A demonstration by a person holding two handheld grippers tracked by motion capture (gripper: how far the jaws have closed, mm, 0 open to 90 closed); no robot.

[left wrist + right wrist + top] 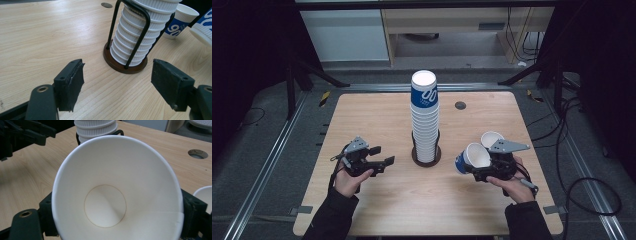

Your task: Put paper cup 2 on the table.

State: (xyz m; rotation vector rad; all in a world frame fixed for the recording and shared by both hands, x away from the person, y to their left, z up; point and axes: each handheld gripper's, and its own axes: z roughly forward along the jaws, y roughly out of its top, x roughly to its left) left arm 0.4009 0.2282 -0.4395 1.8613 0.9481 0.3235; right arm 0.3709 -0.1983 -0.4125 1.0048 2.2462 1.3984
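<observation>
The right gripper [484, 167], at the lower right of the high view, is clamping a paper cup [473, 157] by its sides, the cup lying tilted with its white mouth turned toward the camera that rides on the gripper; in the right gripper view that cup [117, 192] is sitting between the two black jaws, which are pressing on its walls. Just behind it, toward the right centre of the high view, a second cup [490, 138] is standing on the table [377, 120]. The left gripper [379, 162], at the lower left, is holding nothing, its jaws standing apart with bare wood between them. At the centre, the tall cup stack [425, 117] is rising from a round wire holder [125, 65], whose dark base is showing just beyond the left jaws.

Judging from this, the step in hand is setting out a cup taken from the stack. The next move probably calls for turning the held cup upright and lowering it onto free wood near the standing cup without knocking it.
</observation>
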